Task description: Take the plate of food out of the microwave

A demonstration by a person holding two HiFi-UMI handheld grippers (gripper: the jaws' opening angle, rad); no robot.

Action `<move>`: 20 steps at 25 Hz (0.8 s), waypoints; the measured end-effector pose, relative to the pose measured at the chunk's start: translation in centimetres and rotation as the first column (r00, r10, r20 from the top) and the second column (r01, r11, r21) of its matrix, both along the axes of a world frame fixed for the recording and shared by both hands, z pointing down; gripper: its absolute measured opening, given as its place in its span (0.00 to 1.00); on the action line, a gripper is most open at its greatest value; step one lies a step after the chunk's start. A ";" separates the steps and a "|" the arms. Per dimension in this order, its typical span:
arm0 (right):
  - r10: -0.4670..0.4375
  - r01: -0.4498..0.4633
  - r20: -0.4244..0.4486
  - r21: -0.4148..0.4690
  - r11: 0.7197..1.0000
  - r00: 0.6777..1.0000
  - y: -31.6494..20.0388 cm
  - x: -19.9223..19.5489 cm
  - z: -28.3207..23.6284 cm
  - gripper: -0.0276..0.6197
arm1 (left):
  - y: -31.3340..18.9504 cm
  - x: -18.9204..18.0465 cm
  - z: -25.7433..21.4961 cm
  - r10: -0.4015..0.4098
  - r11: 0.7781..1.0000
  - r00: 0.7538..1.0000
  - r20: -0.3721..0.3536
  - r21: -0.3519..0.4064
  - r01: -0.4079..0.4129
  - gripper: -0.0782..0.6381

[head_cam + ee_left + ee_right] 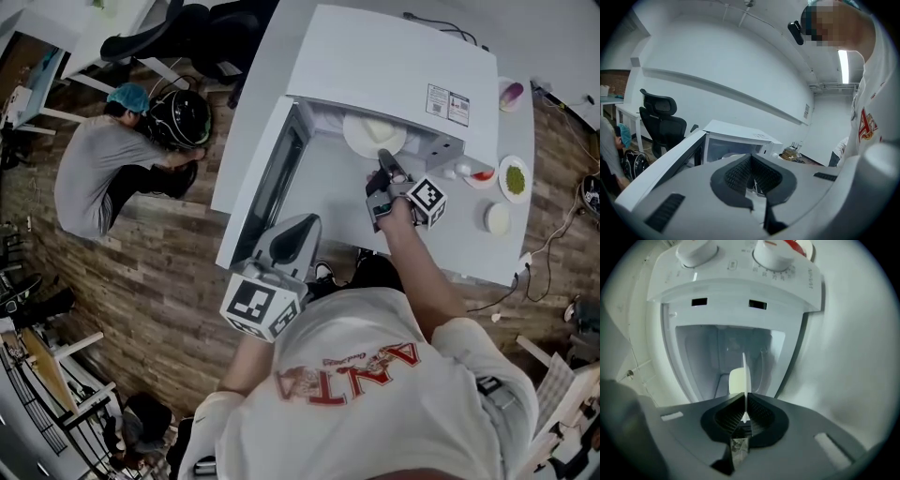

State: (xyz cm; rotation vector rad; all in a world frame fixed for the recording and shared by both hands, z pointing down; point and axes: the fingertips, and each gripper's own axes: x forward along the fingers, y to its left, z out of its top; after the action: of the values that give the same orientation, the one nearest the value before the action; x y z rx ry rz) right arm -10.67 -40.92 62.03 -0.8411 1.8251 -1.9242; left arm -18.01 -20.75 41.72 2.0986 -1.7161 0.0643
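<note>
The white microwave stands on the table with its door swung open to the left. A white plate with a pale lump of food lies at the mouth of the cavity. My right gripper is shut on the plate's near rim. In the right gripper view the plate shows edge-on as a thin white line between the pads of that gripper. My left gripper hangs by the door's outer edge, jaws together and empty. From the left gripper the open microwave lies ahead.
A person crouches on the wooden floor at the left beside a black bag. Right of the microwave sit a dish of green food, a white bowl and a small red item. A black office chair stands far left.
</note>
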 end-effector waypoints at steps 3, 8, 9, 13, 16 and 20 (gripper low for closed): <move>-0.020 0.020 0.002 -0.001 1.000 1.000 2.2 1.2 -0.5 0.07 | 0.5 0.9 -0.3 0.037 0.999 0.999 -0.003 0.006 -0.037 0.12; -0.018 0.018 0.010 -0.025 1.000 1.000 6.7 4.6 -0.4 0.07 | 1.1 3.1 -0.6 0.134 0.991 0.991 -0.008 0.017 -0.134 0.12; -0.016 0.016 0.009 -0.029 0.999 1.000 7.6 5.4 -0.2 0.07 | 1.2 3.6 -0.7 0.155 0.988 0.988 -0.009 0.020 -0.155 0.12; 0.013 -0.014 -0.014 -0.052 0.999 1.000 10.5 9.0 1.3 0.07 | 1.6 6.1 -0.3 0.243 0.970 0.970 -0.016 0.027 -0.243 0.12; 0.072 -0.074 -0.021 -0.068 0.995 0.997 12.3 12.0 2.3 0.07 | 1.5 8.1 -0.3 0.311 0.950 0.950 -0.019 0.032 -0.310 0.12; 0.169 -0.173 -0.050 -0.092 0.981 0.984 14.0 16.8 3.6 0.07 | 1.0 10.8 -0.4 0.397 0.917 0.918 -0.022 0.042 -0.396 0.12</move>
State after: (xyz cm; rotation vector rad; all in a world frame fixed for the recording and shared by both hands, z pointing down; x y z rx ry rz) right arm 6.10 -26.94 65.67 -1.0418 1.6352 -1.9097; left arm -7.21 -19.78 41.29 2.4312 -1.2570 0.1208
